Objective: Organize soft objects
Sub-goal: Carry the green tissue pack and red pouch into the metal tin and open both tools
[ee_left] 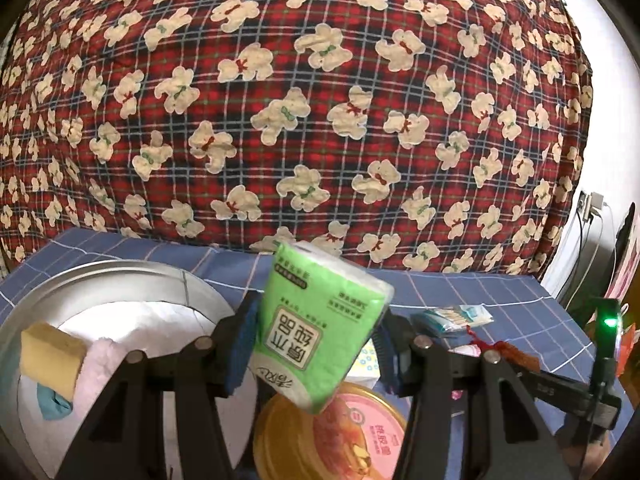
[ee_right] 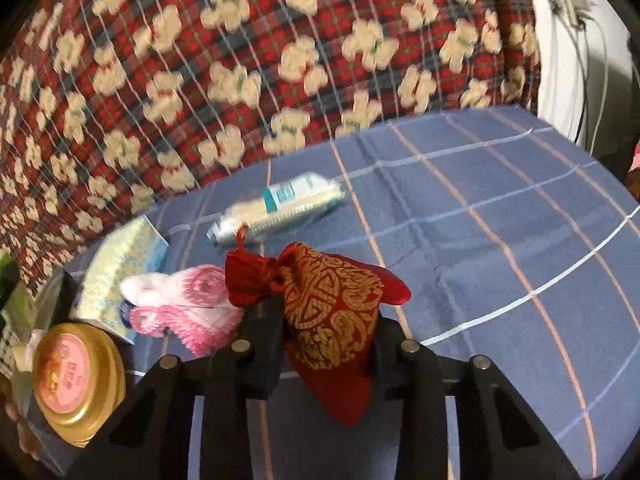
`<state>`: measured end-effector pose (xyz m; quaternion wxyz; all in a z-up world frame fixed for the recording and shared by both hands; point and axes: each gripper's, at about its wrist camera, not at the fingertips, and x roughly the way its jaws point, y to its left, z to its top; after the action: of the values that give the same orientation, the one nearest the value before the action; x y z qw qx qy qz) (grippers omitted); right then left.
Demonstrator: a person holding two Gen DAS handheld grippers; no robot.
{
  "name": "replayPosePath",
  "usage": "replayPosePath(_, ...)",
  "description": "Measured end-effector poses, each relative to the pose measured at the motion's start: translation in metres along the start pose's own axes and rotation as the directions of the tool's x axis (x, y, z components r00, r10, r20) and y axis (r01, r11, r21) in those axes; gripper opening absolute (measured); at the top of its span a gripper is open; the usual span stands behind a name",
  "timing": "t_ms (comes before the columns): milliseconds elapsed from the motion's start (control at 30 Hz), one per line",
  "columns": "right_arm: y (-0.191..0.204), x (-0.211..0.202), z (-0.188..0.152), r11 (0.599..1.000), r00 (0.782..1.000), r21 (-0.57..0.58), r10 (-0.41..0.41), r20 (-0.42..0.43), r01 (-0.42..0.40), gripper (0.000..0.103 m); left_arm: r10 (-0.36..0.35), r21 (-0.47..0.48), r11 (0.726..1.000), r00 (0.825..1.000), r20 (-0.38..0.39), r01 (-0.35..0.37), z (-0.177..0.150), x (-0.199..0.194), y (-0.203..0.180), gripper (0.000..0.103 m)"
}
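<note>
Both grippers grip: left gripper [ee_left: 316, 344] clamps green tissue pack [ee_left: 320, 320], right gripper [ee_right: 328, 344] red pouch [ee_right: 336, 320].

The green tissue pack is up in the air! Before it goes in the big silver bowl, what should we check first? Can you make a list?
1. Green tissue pack held by the left gripper: ok, pads press on both its sides.
2. Pack sits straight: not ok, it is tilted.
3. Room in the silver bowl: ok, though a yellow sponge and pale cloth lie in it.
4. Gold tin clear of the pack: cannot tell, it sits right beneath the pack.
5. Right gripper holds the red pouch: ok, the pouch is pinched between its fingers.
6. Pink sock still to sort: ok, it lies on the blue sheet.
</note>
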<state>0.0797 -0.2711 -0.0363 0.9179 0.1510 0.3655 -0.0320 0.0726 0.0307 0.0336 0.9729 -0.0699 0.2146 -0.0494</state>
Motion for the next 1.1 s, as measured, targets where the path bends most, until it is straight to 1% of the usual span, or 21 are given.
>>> replayPosePath(100, 0.002, -0.017, 0.002, 1.0, 0.996, -0.011, -0.014, 0.087, 0.015, 0.037, 0.005, -0.014, 1.0, 1.0, -0.009, -0.006, 0.001, 0.001, 0.003, 0.053)
replayPosePath(200, 0.004, -0.022, 0.004, 1.0, 0.992, -0.013, -0.022, 0.123, 0.024, 0.037, -0.002, -0.032, 0.999, 1.0, -0.014, 0.001, 0.001, 0.002, 0.007, 0.053)
replayPosePath(267, 0.004, -0.019, 0.005, 1.0, 0.993, -0.015, -0.023, 0.115, 0.025, 0.037, -0.013, -0.024, 1.0, 1.0, -0.025, 0.013, 0.001, 0.004, 0.006, 0.053)
replayPosePath(333, 0.003, -0.018, 0.005, 1.0, 0.994, -0.01, -0.013, 0.106, 0.014, 0.037, -0.007, -0.02, 1.0, 0.999, -0.032, 0.006, 0.0, 0.006, 0.004, 0.053)
replayPosePath(467, 0.003, -0.02, 0.005, 1.0, 0.993, -0.012, -0.004, 0.117, 0.006, 0.037, 0.009, -0.005, 1.0, 0.999, -0.034, -0.01, 0.001, 0.009, 0.0, 0.053)
replayPosePath(567, 0.002, -0.021, 0.004, 1.0, 0.993, -0.009, -0.001, 0.117, 0.002, 0.037, -0.002, 0.003, 1.0, 0.999, -0.038, 0.002, 0.006, 0.014, -0.003, 0.053)
replayPosePath(667, 0.001, -0.021, 0.004, 1.0, 0.993, -0.003, -0.001, 0.118, 0.001, 0.037, 0.015, 0.048, 0.999, 0.997, -0.075, -0.011, 0.002, 0.025, -0.01, 0.053)
replayPosePath(733, 0.0, -0.021, 0.004, 1.0, 0.993, 0.002, 0.002, 0.119, -0.003, 0.037, 0.006, 0.05, 0.999, 0.992, -0.129, 0.0, -0.003, 0.033, -0.012, 0.053)
replayPosePath(767, 0.0, -0.022, 0.004, 1.0, 0.993, 0.006, 0.004, 0.119, -0.004, 0.037, 0.01, 0.05, 0.999, 0.99, -0.144, -0.003, -0.005, 0.035, -0.013, 0.053)
replayPosePath(867, -0.003, -0.019, 0.005, 1.0, 0.994, 0.014, 0.008, 0.113, -0.01, 0.037, -0.002, 0.039, 0.999, 0.986, -0.169, 0.009, -0.009, 0.034, -0.015, 0.053)
replayPosePath(933, -0.004, -0.018, 0.005, 1.0, 0.994, 0.015, 0.01, 0.111, -0.012, 0.037, 0.009, 0.039, 0.999, 0.984, -0.176, -0.002, -0.013, 0.033, -0.017, 0.053)
replayPosePath(1033, -0.005, -0.017, 0.004, 1.0, 0.994, 0.022, 0.011, 0.11, -0.014, 0.037, 0.006, 0.043, 0.999, 0.981, -0.196, 0.002, -0.02, 0.032, -0.018, 0.053)
replayPosePath(1100, -0.006, -0.018, 0.004, 0.999, 0.993, 0.026, 0.016, 0.118, -0.019, 0.037, 0.015, 0.046, 0.999, 0.982, -0.186, -0.007, -0.022, 0.027, -0.018, 0.053)
